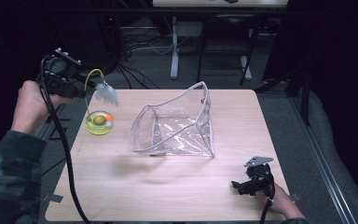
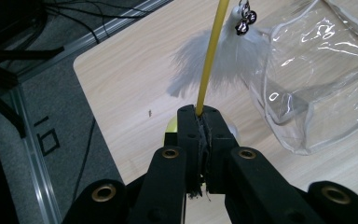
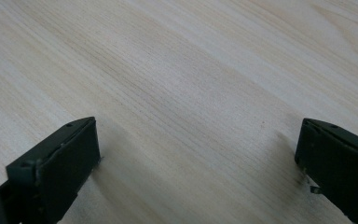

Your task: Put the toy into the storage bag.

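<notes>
toy: a cat toy, with a yellow wand (image 2: pixel 209 60) rising from a round yellow base (image 1: pixel 99 123) at the left side of the desk (image 1: pixel 168 186); a white feather tuft (image 1: pixel 106 93) and small bells (image 2: pixel 243 21) hang from its arched end.
left tongs (image 2: pixel 205 116): closed tight on the yellow wand, jaws pressed together with the wand coming out between their tips; in the high view they sit above the desk's left edge, held up in the air.
right tongs (image 3: pixel 198 154): jaws wide apart, holding nothing, low over bare wood near the desk's front right corner (image 1: pixel 254 182).
pouch: a clear plastic pouch (image 1: pixel 177 123) stands open mid-desk, just right of the toy, its mouth facing up and toward the left.
step in hand: judging by the grip, lifting the toy by its wand to carry it toward the pouch.
whether base is off the desk: cannot tell.
doing it well: keep the squeeze firm, since the wand is thin and springy; raise it straight so the base swings little; bring the base over the pouch mouth before lowering.
right hand's part: likely to steady the pouch rim, as the soft walls could fold.
risk: feathers or bells catching on the rim.
</notes>
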The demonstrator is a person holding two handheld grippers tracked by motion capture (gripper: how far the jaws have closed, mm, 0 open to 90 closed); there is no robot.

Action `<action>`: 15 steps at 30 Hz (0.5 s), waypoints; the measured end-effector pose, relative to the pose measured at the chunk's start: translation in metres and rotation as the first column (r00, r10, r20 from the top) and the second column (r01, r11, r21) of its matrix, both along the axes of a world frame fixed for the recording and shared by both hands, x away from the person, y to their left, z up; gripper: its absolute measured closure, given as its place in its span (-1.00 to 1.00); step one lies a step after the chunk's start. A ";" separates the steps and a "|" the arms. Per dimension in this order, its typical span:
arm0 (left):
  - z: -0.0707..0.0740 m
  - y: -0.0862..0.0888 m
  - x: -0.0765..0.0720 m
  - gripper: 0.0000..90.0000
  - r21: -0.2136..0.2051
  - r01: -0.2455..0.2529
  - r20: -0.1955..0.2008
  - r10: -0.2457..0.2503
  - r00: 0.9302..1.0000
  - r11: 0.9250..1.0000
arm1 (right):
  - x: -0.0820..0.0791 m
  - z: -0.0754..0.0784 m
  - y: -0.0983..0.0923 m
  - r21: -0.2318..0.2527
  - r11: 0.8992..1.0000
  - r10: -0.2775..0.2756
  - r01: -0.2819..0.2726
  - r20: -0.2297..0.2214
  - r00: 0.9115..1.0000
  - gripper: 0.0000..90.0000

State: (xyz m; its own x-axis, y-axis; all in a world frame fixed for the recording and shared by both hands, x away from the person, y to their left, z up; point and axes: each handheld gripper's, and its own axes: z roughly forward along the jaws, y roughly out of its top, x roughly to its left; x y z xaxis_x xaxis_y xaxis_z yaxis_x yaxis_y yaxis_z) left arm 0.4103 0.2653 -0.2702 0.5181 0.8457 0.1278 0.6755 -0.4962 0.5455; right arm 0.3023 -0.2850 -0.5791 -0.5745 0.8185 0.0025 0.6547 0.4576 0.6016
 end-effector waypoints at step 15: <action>0.029 -0.020 0.002 0.95 0.015 0.042 0.038 -0.043 0.998 0.999 | 0.000 0.000 0.000 0.000 1.000 0.000 0.000 0.001 1.000 -1.00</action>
